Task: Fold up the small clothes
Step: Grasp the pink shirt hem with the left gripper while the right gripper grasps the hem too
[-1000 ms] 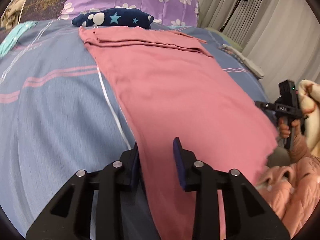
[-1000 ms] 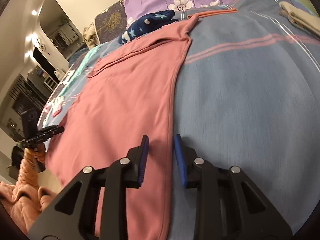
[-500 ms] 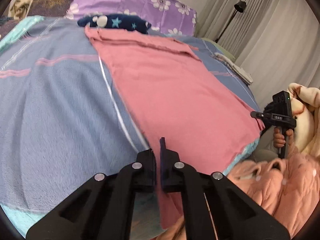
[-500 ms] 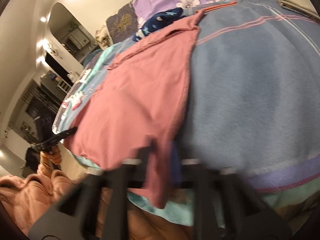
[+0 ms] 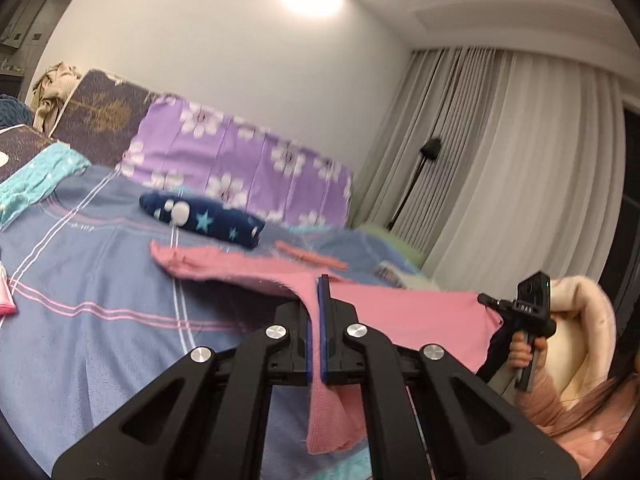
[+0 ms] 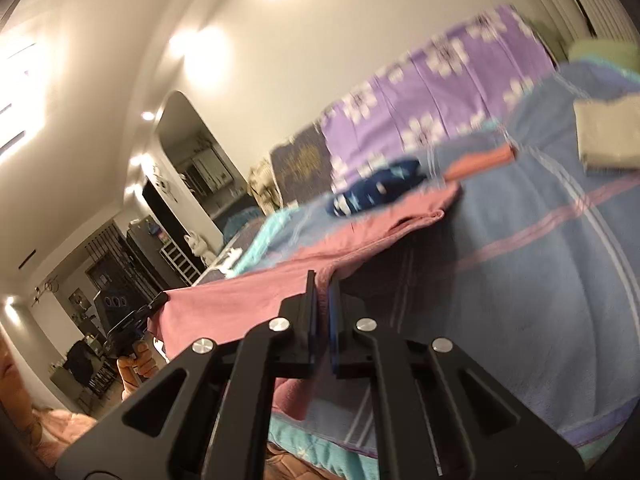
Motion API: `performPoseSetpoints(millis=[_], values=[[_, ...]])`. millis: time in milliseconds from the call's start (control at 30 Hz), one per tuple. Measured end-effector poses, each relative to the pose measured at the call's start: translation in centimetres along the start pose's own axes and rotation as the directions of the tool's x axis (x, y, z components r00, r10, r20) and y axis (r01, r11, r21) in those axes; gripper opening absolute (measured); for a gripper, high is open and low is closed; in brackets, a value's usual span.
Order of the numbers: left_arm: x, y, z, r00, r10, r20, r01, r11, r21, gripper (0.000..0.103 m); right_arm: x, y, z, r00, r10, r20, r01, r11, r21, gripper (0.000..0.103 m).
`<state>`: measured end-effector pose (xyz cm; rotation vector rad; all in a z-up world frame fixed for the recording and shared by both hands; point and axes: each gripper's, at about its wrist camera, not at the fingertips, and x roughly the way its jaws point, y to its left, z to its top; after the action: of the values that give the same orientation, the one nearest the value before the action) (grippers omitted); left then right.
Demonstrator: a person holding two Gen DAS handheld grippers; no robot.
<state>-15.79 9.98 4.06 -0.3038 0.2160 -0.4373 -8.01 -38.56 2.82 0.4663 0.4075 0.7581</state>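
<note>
Ahead of both pairs of fingers, bed (image 5: 80, 300). Stretched between them, pink garment (image 5: 420, 312), near edge lifted, far end resting, likely for folding over. Left gripper (image 5: 319, 328) and right gripper (image 6: 323, 320) clamped on its corners.

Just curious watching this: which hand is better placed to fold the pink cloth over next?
Neither alone. The left gripper and right gripper each pinch a near corner of the pink cloth, lifted evenly, so both should carry together.
</note>
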Motion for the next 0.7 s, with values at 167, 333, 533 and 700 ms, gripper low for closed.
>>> performPoseSetpoints(millis=[167,333,533,700], values=[[-0.3,-0.4,-0.9,0.999,0.036,-0.014,-0.036,0.999,-0.015,0.002,-0.5,0.2,-0.9,0.997,-0.082,0.003,0.082,0.995,-0.053,0.004],[3.1,1.8,-1.2,0.992,0.079,-0.097,-0.086,0.994,-0.068,0.002,4.1,-2.6,-0.8,0.994,-0.087,-0.062,0.089,0.995,0.036,0.004],[7.2,4.3,1.2,0.987,0.108,-0.122,-0.118,0.99,-0.072,0.002,9.0,-3.8,2.4,0.991,-0.117,-0.07,0.119,0.993,0.024,0.005],[12.8,7.0,3.9,0.975,0.156,-0.158,-0.166,0.985,-0.054,0.002,15.1,-6.1,6.0,0.979,-0.186,-0.088,0.187,0.982,0.008,0.005]])
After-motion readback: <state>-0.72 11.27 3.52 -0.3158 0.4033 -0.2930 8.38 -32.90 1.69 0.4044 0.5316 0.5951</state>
